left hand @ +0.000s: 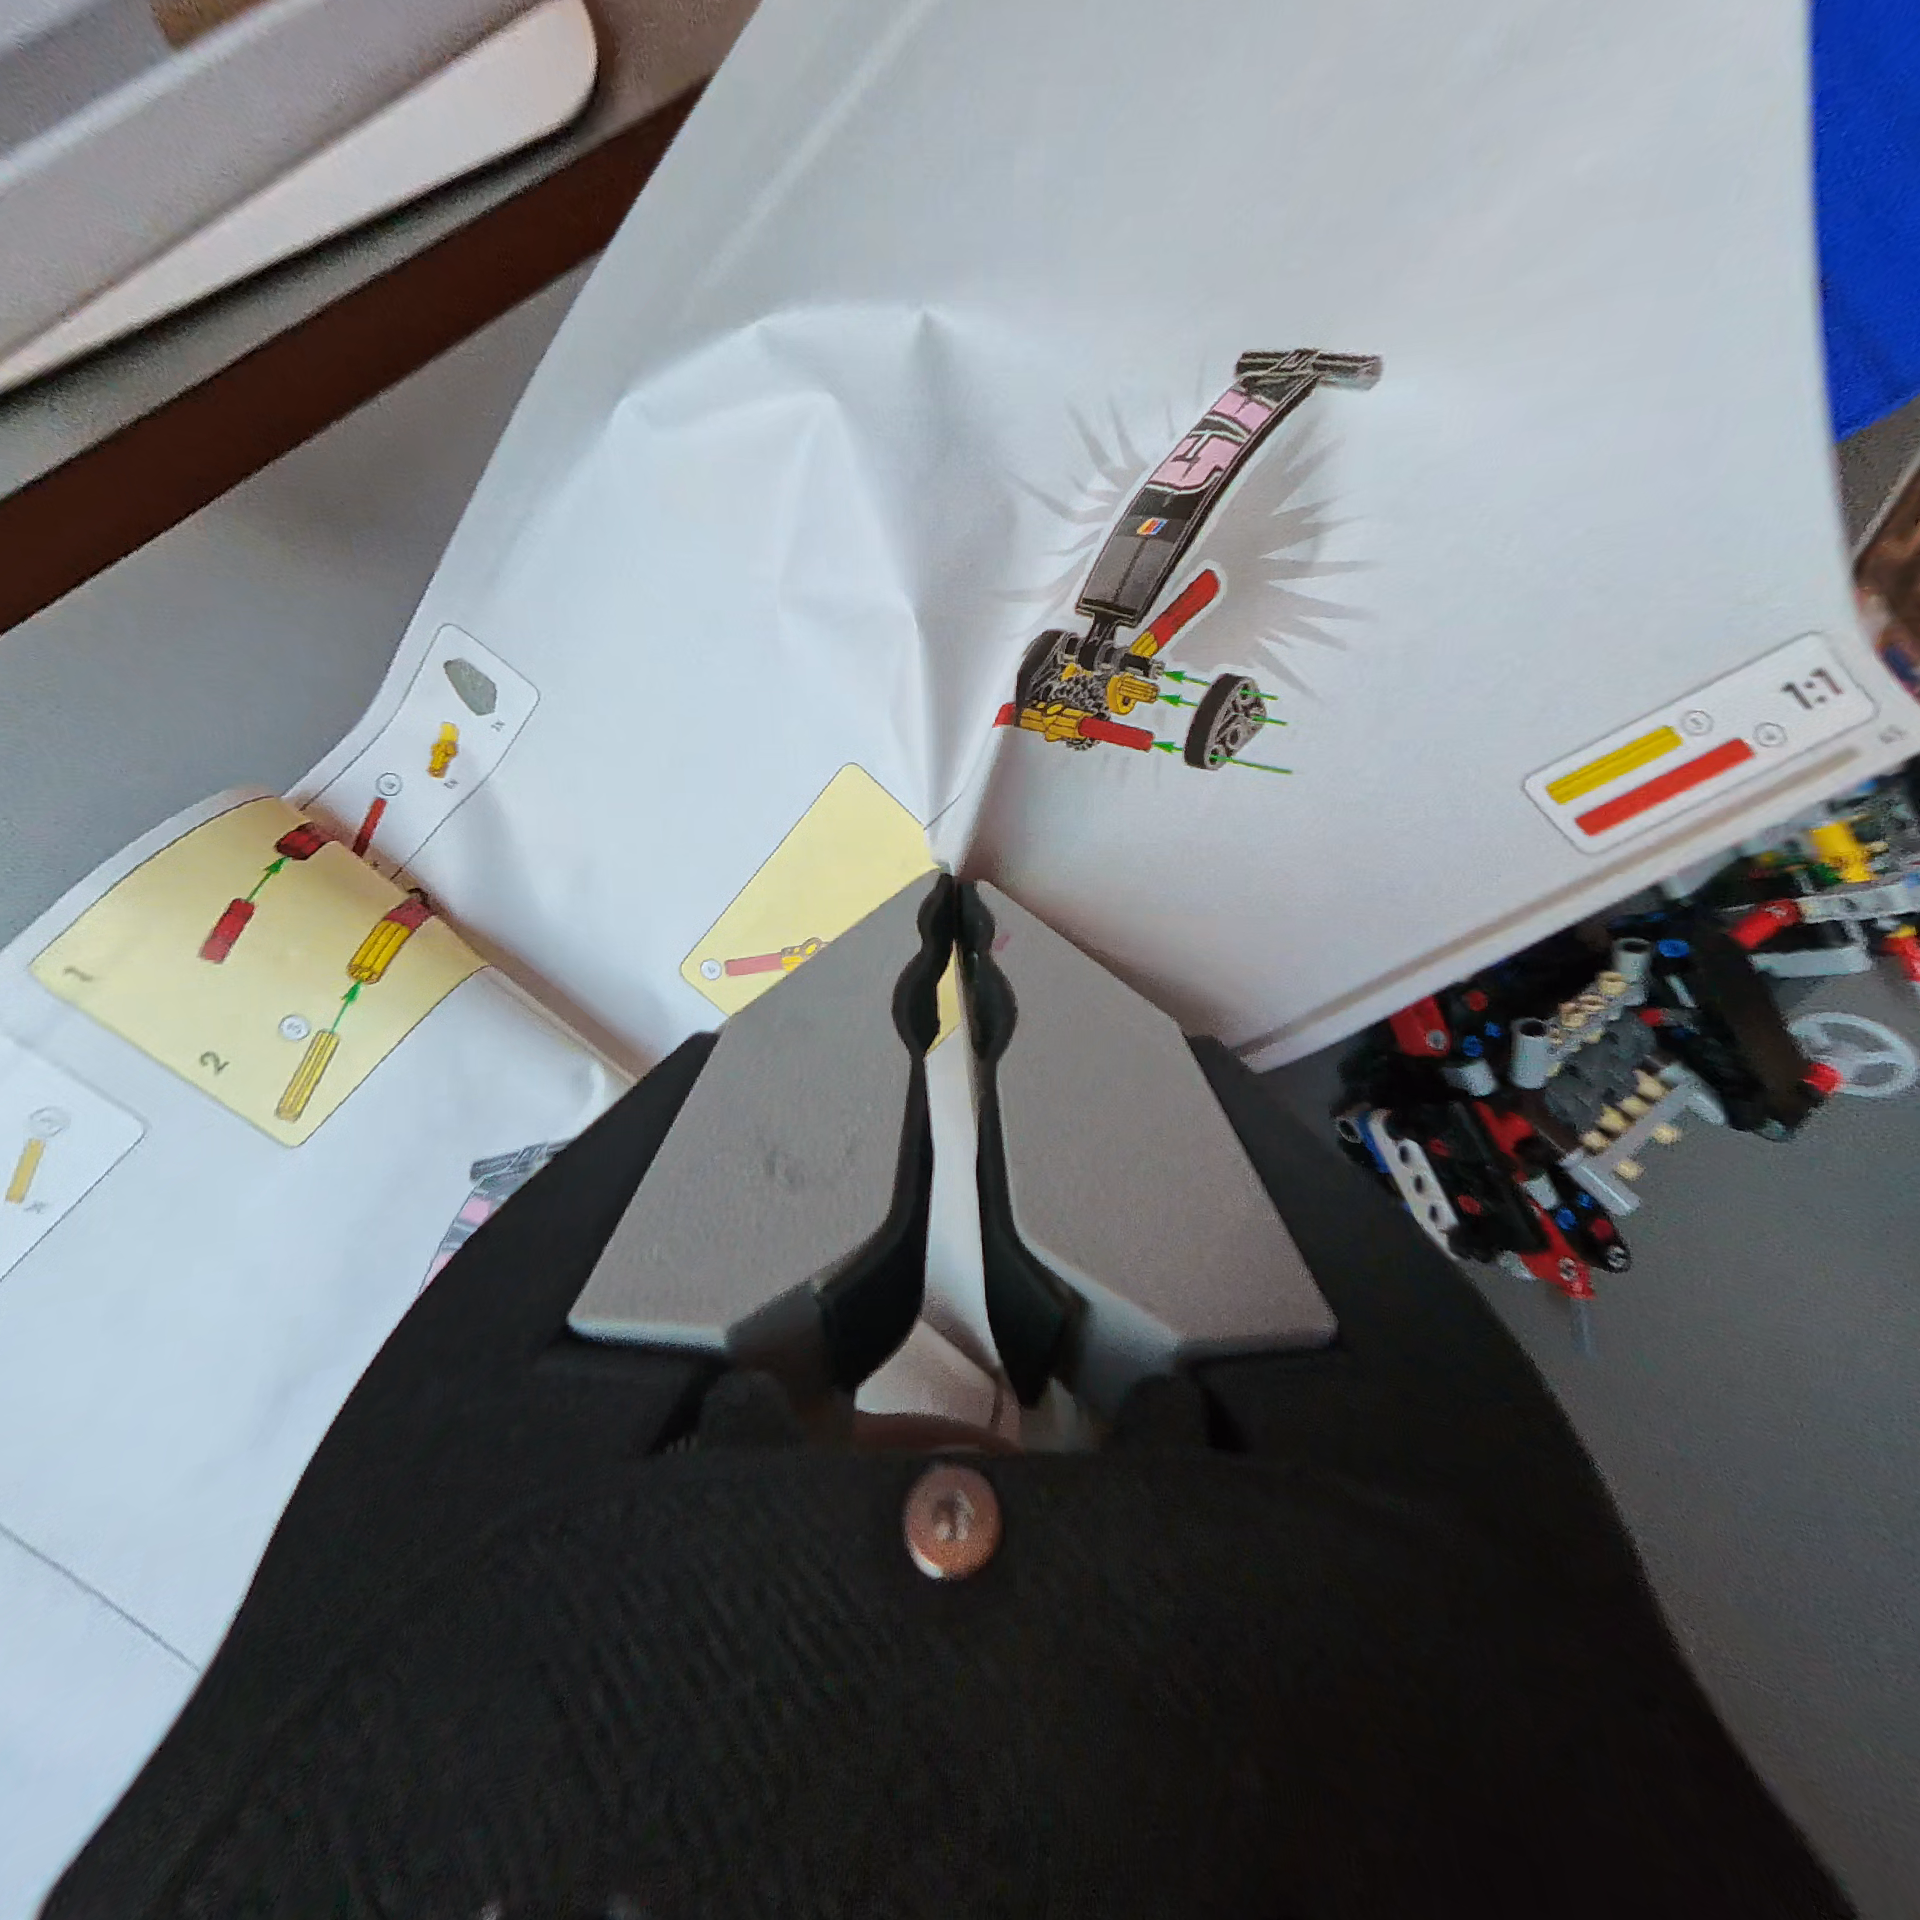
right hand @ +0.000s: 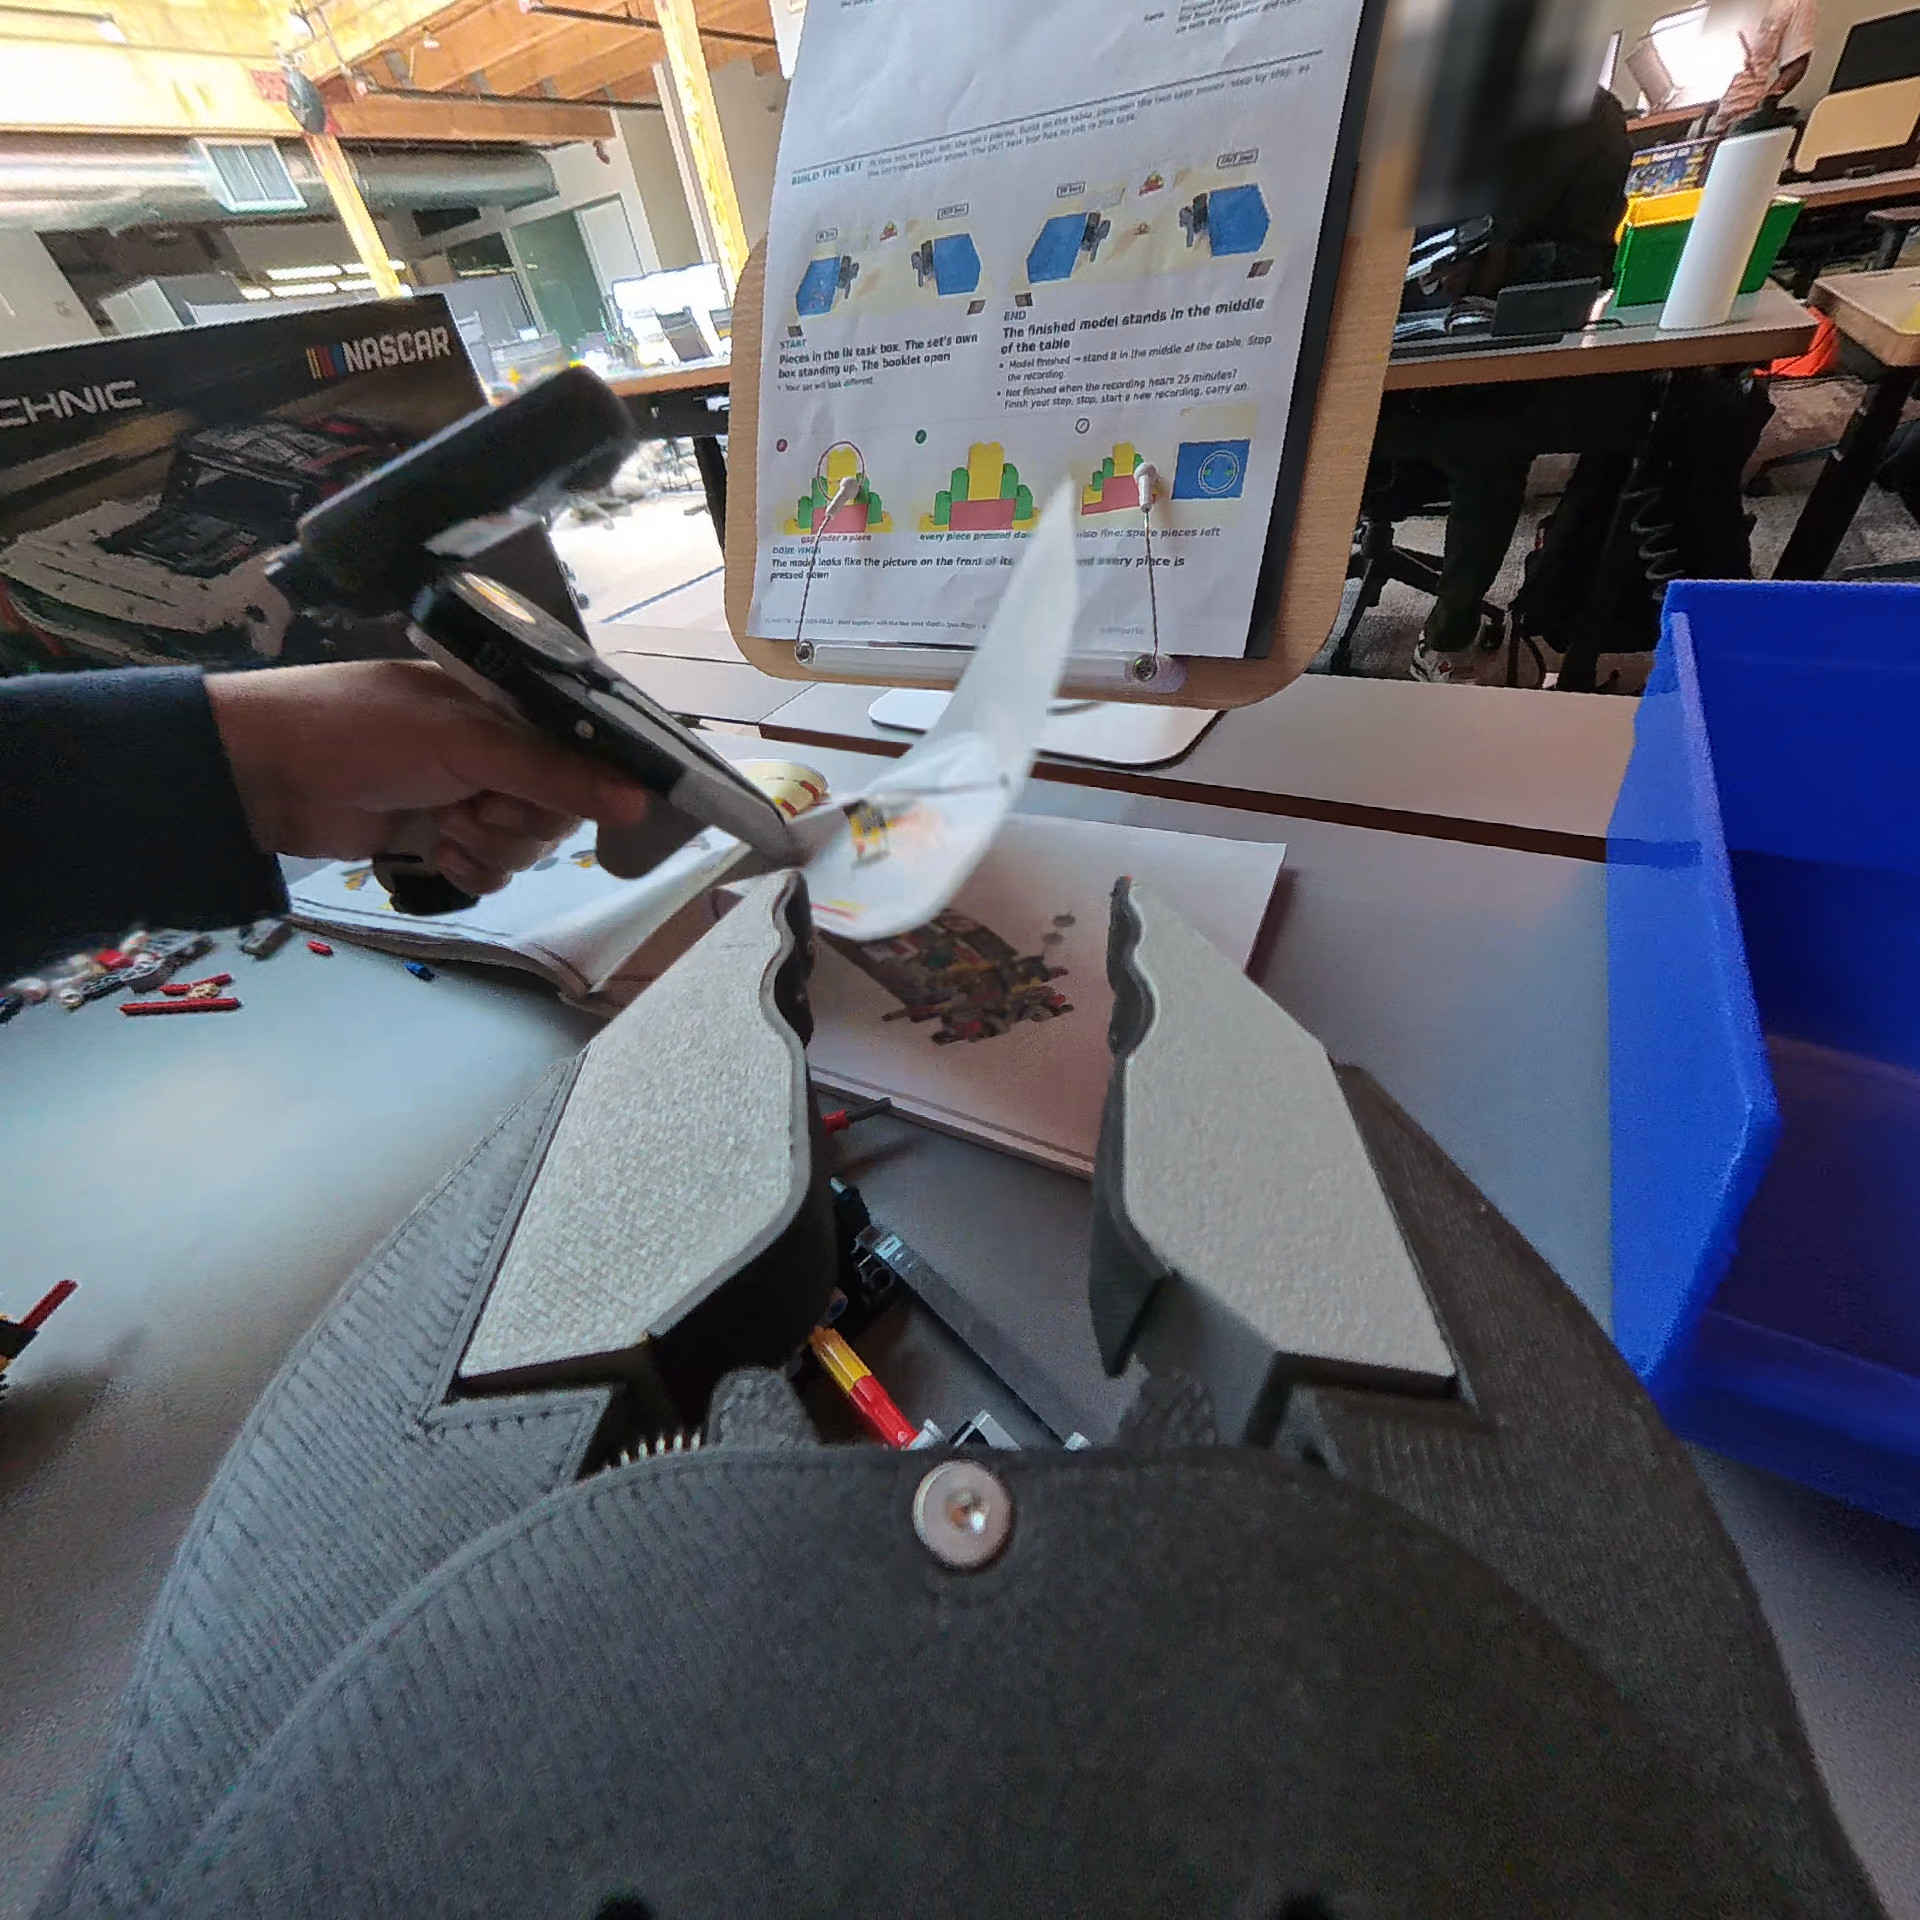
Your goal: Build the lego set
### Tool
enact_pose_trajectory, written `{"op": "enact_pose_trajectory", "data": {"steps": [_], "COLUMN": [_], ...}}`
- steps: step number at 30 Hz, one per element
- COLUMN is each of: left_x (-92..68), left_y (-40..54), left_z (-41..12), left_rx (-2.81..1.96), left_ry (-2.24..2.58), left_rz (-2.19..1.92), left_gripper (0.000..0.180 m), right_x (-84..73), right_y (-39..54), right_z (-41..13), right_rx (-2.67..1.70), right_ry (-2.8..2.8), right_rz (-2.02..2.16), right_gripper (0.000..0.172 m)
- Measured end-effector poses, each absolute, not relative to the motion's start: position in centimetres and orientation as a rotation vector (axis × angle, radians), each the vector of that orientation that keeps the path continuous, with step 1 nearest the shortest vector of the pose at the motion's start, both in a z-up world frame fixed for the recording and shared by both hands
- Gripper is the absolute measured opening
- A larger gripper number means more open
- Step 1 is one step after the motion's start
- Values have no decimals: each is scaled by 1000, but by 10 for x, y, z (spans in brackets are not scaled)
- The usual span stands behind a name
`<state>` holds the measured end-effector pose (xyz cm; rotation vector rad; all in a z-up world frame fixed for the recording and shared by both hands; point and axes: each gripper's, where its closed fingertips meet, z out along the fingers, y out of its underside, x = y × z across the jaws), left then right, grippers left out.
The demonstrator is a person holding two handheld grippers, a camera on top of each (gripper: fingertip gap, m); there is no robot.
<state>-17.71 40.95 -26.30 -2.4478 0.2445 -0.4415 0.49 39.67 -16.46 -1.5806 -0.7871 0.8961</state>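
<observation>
On a grey desk lies an open booklet; the left tool pinches one lifted page, while the right tool hovers spread above it.

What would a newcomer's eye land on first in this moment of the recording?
The left hand-held gripper, shut on a page of the open instruction booklet, lifting it into a crumpled curl mid-table. The right hand-held gripper hangs open and empty above the booklet. A bright blue bin stands at the right edge, and a part-built brick model lies beside the booklet.
</observation>
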Motion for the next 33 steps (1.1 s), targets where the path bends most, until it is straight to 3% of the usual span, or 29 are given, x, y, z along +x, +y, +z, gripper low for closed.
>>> {"op": "enact_pose_trajectory", "data": {"steps": [9,26,30,33], "left_x": [-221,-276,-308,-344], "left_y": [374,316,300,282], "left_z": [-223,-237,-240,-236], "left_rx": [-2160,-2193,-2199,-2188], "left_ry": [51,-57,-203,-306], "left_rz": [-647,-719,-724,-629], "left_gripper": [0,0,26,25], "right_x": [-25,-50,-56,-58], "right_y": [362,332,324,323], "right_z": [-176,-184,-188,-190], "right_rx": [-1569,-1385,-1360,-1356], "right_ry": [-964,-1139,-1180,-1200], "right_rz": [1031,791,750,713], "right_gripper": [52,51,51,50]}}
